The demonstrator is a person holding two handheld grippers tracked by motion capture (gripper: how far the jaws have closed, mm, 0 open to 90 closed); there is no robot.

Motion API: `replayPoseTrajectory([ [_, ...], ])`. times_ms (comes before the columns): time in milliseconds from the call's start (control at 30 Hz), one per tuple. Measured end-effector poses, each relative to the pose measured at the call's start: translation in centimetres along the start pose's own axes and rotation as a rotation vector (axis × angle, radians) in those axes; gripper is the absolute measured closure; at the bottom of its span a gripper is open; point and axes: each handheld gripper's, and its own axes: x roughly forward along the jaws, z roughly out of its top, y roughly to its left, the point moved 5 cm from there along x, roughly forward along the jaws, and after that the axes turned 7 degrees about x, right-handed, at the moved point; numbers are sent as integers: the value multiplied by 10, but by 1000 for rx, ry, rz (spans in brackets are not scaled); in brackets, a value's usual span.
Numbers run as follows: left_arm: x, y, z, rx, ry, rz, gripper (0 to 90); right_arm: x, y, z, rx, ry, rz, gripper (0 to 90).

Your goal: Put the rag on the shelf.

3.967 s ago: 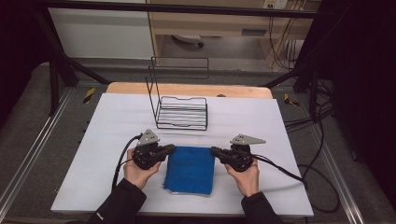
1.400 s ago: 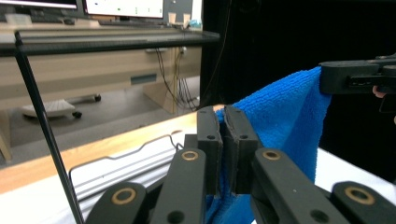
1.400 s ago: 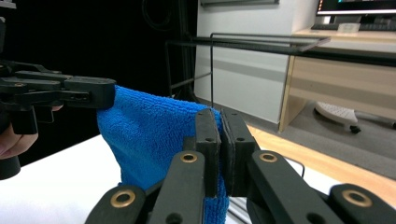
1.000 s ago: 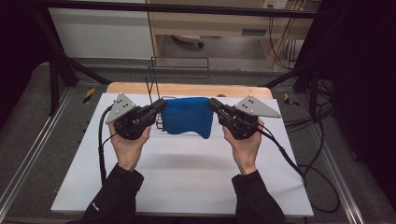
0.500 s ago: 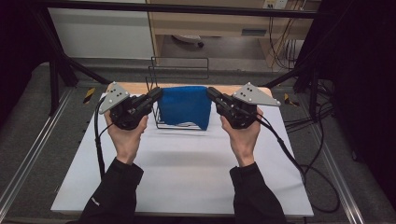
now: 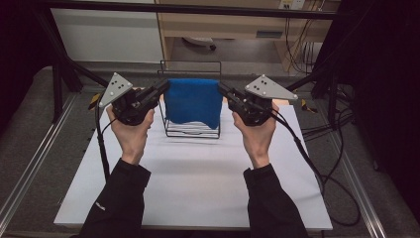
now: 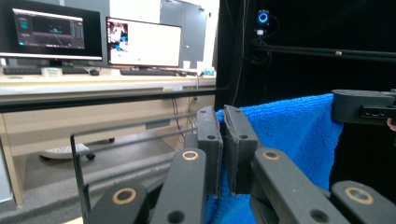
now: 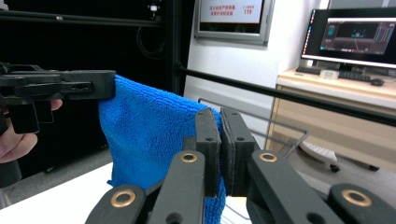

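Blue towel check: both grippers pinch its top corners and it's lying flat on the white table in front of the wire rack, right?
Not flat on the table: the high view shows the blue towel hanging in the air over the wire rack, pinched at its top corners by the left gripper and the right gripper.

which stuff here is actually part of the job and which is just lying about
In use:
- blue towel, held up by its top corners
- left gripper, shut on one corner
- right gripper, shut on the other
- black wire rack, right under the towel

Just lying about:
- monitors and keyboard on the desk behind
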Motion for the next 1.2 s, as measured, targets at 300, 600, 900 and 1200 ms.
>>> replayPoseTrajectory([
  [300, 5, 10, 23, 6, -42, 9, 857, 9, 0, 25, -21, -35, -6, 871],
  [600, 15, 19, 41, 0, -66, 12, 857, 20, -7, 45, -27, -55, -23, 871],
  [900, 22, 26, 52, -9, -89, 9, 857, 28, -12, 59, -22, -75, -33, 871],
  [1200, 29, 32, 64, 2, -103, 26, 857, 37, -17, 72, -23, -90, -37, 871],
])
